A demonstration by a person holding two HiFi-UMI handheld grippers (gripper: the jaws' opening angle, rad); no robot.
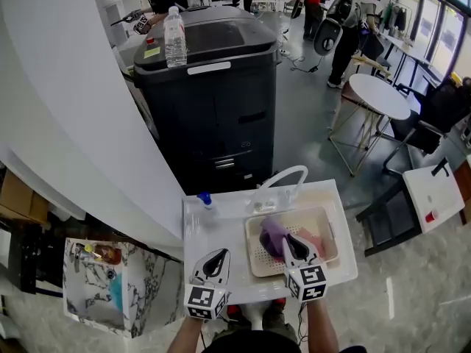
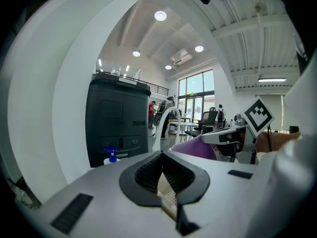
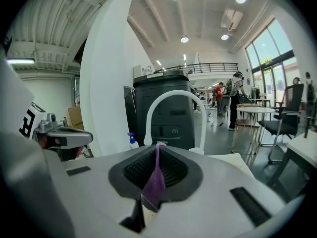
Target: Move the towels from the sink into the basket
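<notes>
The right gripper (image 1: 288,240) has its jaws pressed together on a fold of the purple towel (image 1: 274,235). In the right gripper view the cloth runs as a thin strip along the line of the pads, from the tips back toward the camera. The rest of it bunches just under and left of the tips. It hangs over the left half of the beige perforated tray (image 1: 254,263), which I take for the basket, set in the white sink (image 1: 221,230) ahead of the faucet (image 1: 283,173).

A pink towel (image 1: 315,243) lies in the same tray, just right of this gripper.

The left gripper (image 1: 219,254) has its jaws together on nothing. It is off to the left over bare white surface, farther from both towels. So the right hand is the nearer one for either cloth.
</notes>
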